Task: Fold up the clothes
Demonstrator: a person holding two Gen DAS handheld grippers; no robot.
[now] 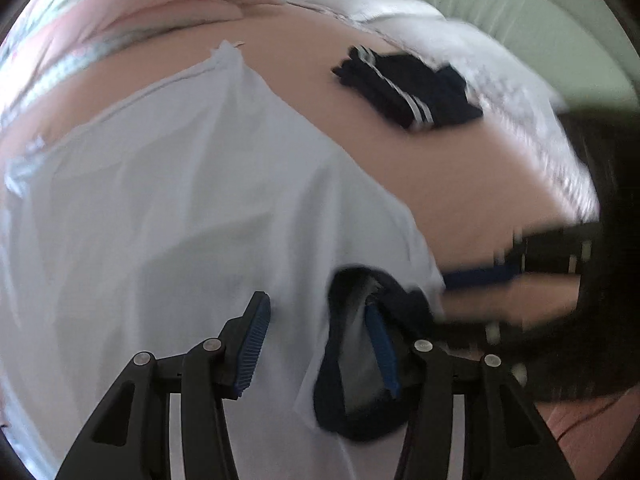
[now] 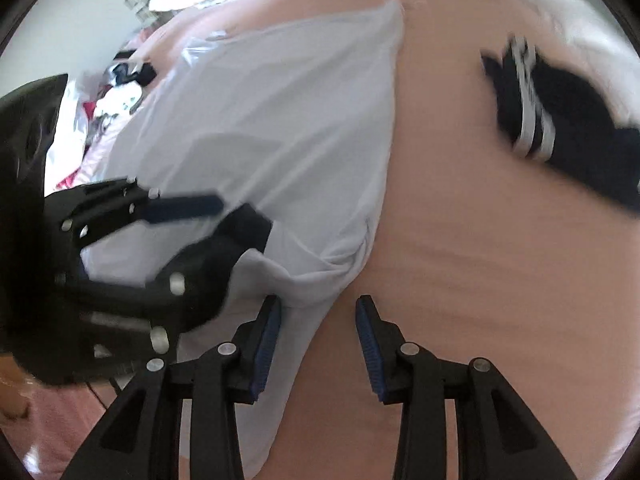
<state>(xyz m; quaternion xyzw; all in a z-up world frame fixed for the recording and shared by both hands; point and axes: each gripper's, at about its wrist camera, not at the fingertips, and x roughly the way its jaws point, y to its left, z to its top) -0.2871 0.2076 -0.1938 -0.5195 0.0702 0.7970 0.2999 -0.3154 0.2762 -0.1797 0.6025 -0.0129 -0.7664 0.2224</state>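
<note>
A white T-shirt (image 1: 180, 208) lies spread on the pink bed sheet (image 1: 440, 184). Its dark neckline (image 1: 344, 412) curls beside the right finger of my left gripper (image 1: 320, 340), which hovers open over the shirt with nothing pinched. In the right wrist view the shirt (image 2: 280, 120) fills the left half. My right gripper (image 2: 320, 336) stands open over the shirt's bunched edge (image 2: 320, 280), with the cloth beside its left finger and bare sheet (image 2: 480, 280) under its right. Each gripper shows in the other's view, the right gripper (image 1: 500, 272) blurred and the left gripper (image 2: 224, 216) open.
A folded dark garment with white stripes (image 1: 408, 88) (image 2: 560, 120) lies on the sheet beyond the shirt. A white quilt (image 1: 500, 92) and a pale green surface (image 1: 520, 12) lie behind it. A heap of mixed clothes (image 2: 116, 96) sits off the far left.
</note>
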